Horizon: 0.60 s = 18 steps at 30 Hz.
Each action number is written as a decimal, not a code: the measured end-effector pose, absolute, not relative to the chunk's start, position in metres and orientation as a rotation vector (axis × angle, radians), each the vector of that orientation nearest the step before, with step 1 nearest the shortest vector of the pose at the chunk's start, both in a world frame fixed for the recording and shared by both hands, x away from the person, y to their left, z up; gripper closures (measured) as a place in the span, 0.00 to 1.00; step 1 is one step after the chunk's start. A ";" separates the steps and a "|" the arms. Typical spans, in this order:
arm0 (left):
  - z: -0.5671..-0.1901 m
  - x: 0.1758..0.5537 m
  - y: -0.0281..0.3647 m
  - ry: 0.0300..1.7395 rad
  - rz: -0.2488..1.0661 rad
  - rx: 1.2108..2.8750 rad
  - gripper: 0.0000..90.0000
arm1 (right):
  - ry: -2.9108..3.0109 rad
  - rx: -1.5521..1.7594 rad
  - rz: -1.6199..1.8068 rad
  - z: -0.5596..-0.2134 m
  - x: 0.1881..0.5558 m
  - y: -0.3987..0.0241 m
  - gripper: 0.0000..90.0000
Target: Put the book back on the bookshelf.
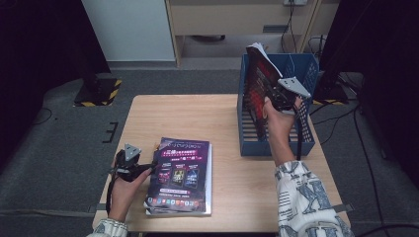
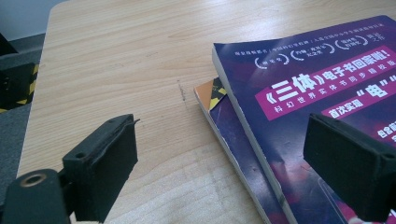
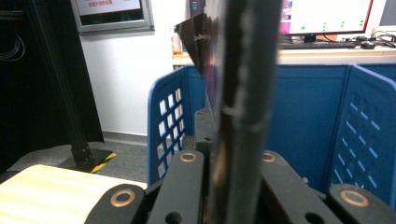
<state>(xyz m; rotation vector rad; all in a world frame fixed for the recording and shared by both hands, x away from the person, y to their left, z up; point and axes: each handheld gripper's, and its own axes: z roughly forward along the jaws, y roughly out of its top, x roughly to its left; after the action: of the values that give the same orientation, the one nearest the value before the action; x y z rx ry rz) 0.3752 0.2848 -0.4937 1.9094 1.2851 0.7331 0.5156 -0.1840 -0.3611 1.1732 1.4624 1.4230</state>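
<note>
A dark book with a red-patterned cover (image 1: 257,84) stands upright over the left part of a blue slotted file rack (image 1: 276,147), and my right gripper (image 1: 277,97) is shut on its right edge. In the right gripper view that gripper (image 3: 233,186) clamps the book's dark edge (image 3: 243,93), with the rack's blue walls (image 3: 308,116) behind. A stack of books (image 1: 180,175) with a purple cover on top lies flat at the table's front. My left gripper (image 1: 148,168) stands open at the stack's left edge. In its own view the left gripper (image 2: 224,172) straddles the purple book (image 2: 317,93), under which lies a second book (image 2: 215,93).
The wooden table (image 1: 197,116) has bare surface between the stack and the rack. The rack's divider panels (image 1: 302,69) stand to the right of the held book. A black stand with a yellow-striped base (image 1: 96,91) is on the floor at the back left.
</note>
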 end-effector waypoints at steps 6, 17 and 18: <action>-0.494 0.376 0.286 1.289 0.739 1.909 0.11 | 1.448 1.167 1.426 -0.367 0.515 -0.184 0.97; -0.493 0.375 0.285 1.282 0.744 1.914 0.11 | 1.462 1.166 1.417 -0.373 0.514 -0.178 0.97; -0.493 0.375 0.285 1.282 0.744 1.915 0.11 | 1.466 1.165 1.418 -0.374 0.514 -0.177 0.97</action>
<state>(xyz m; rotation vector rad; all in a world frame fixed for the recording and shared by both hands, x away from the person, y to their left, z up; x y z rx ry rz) 0.3755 0.2847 -0.4933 1.9150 1.2821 0.7438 0.5141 -0.1769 -0.3737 1.1646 1.4658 1.4181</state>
